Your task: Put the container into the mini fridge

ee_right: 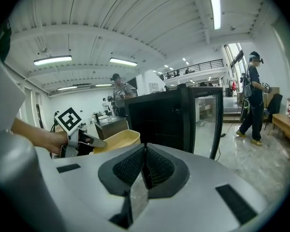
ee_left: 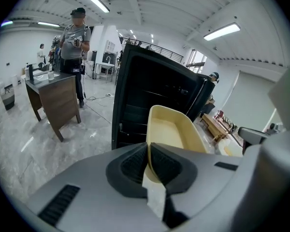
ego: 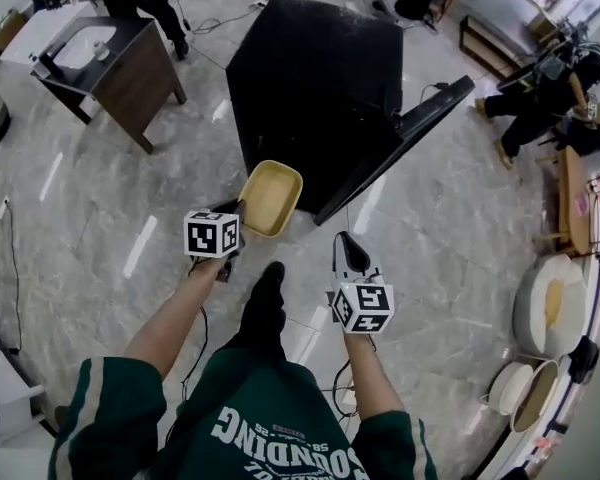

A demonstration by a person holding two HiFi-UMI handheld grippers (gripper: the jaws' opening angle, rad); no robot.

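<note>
A shallow beige container (ego: 271, 197) hangs in the air in front of the black mini fridge (ego: 315, 88). My left gripper (ego: 238, 208) is shut on the container's near rim (ee_left: 157, 178), and the tray (ee_left: 173, 129) reaches out toward the fridge (ee_left: 145, 95). The fridge door (ego: 400, 143) stands open to the right. My right gripper (ego: 351, 252) is shut with nothing in it, held lower and to the right of the container. In the right gripper view the container (ee_right: 117, 140) and left gripper (ee_right: 79, 138) show at left, the fridge (ee_right: 169, 117) and its glass door (ee_right: 215, 120) ahead.
A dark wooden desk (ego: 115, 63) stands at the far left, with a person beside it (ee_left: 73, 42). Another person (ego: 540, 93) stands at the right near benches. Round white and tan tubs (ego: 550, 308) sit at the right edge. Cables trail on the marble floor (ego: 90, 218).
</note>
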